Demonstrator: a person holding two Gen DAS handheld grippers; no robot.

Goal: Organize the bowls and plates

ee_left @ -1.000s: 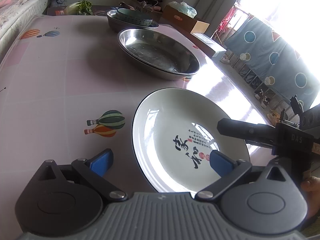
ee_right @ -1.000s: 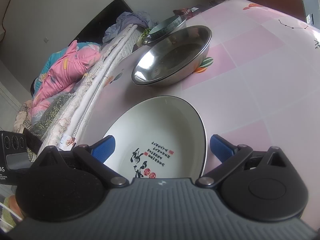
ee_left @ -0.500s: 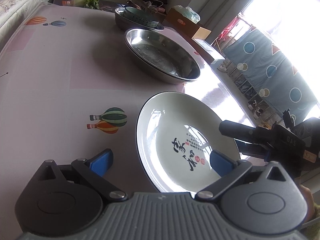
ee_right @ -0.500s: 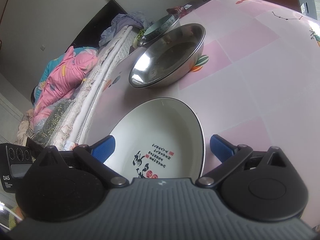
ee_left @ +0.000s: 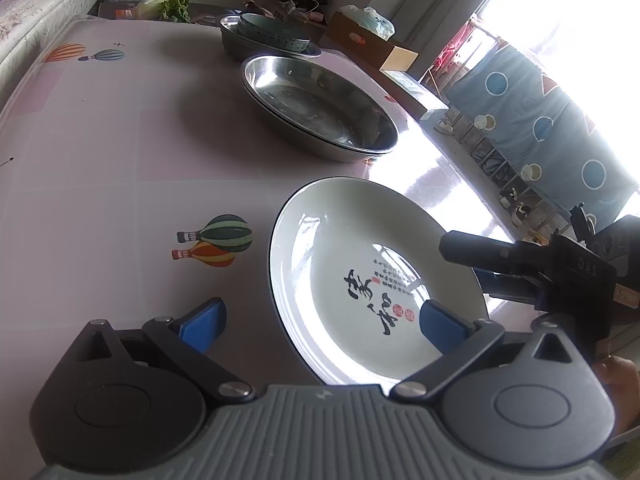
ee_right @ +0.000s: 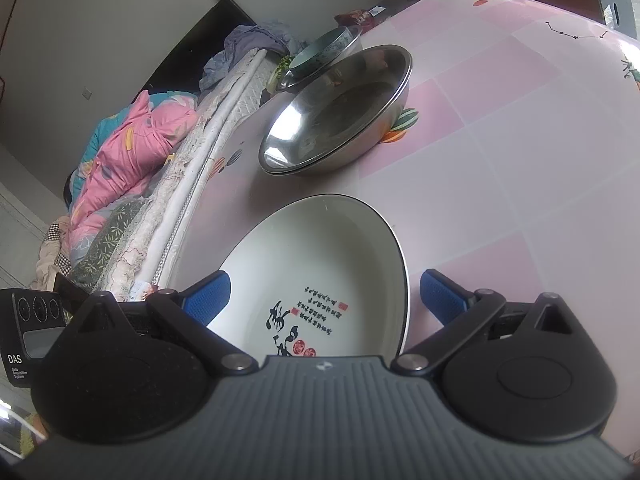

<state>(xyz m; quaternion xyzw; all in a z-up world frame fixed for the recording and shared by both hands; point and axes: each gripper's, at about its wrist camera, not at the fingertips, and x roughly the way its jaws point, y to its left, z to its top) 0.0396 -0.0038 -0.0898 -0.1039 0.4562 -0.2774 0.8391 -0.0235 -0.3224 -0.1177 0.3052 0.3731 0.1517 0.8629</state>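
Both grippers, left (ee_left: 320, 322) and right (ee_right: 324, 294), gape wide, empty; white calligraphy-printed ceramic plate (ee_left: 360, 272) at lower centre has drawn marginally nearer: approach continuing, grasp pending.

Pink checked tablecloth (ee_left: 120, 152) lying flat, printed with hot-air balloons (ee_left: 216, 240); leafy green vegetable (ee_left: 170, 2) sitting past the tablecloth's far edge; open cardboard box (ee_left: 372, 42) standing beyond its far right corner, a pale plastic bag (ee_left: 372, 20) resting in it; pink quilt (ee_right: 128, 152) bunching on bedding alongside the tablecloth; blue circle-patterned cloth (ee_left: 540, 120) hanging by the window, well apart.
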